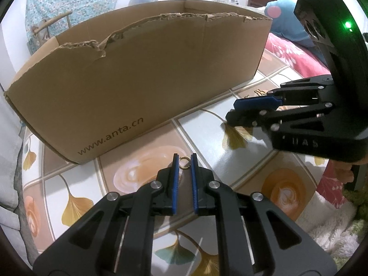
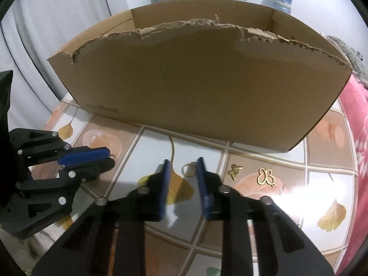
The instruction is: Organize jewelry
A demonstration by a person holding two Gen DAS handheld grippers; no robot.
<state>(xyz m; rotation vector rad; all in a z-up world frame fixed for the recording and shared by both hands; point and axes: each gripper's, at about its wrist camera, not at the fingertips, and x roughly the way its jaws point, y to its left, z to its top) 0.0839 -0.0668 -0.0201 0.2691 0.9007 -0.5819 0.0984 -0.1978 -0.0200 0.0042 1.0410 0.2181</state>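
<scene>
The left tool (image 1: 185,156) is gripping a small gold ring (image 1: 184,162) at its very tips, above the worktop (image 2: 202,151) and just in front of the cardboard box (image 1: 138,80). The right tool (image 2: 183,160) is pointing steeply down at a second ring (image 2: 188,169), which is lying flat on the worktop near its middle. The jaws are standing narrow on either side of that ring. It is sitting close to one pad, a gap is showing at the other, and the view is blurred, so the tool is not yet pinching it.

To do the pickup well, the person is probably needing to centre the ring between the pads, keep the tips right down on the glossy surface, and close on the ring's outer edges so that it neither skids nor flips out.

The box is running along the far edge with a tall, torn front wall, which any carry into it would have to clear. Two gold butterfly charms (image 2: 235,171) (image 2: 266,176) are lying just beside the ring toward the right edge, clear of the jaws. The left tool is hanging near on the other side, leaving little room to swing.
</scene>
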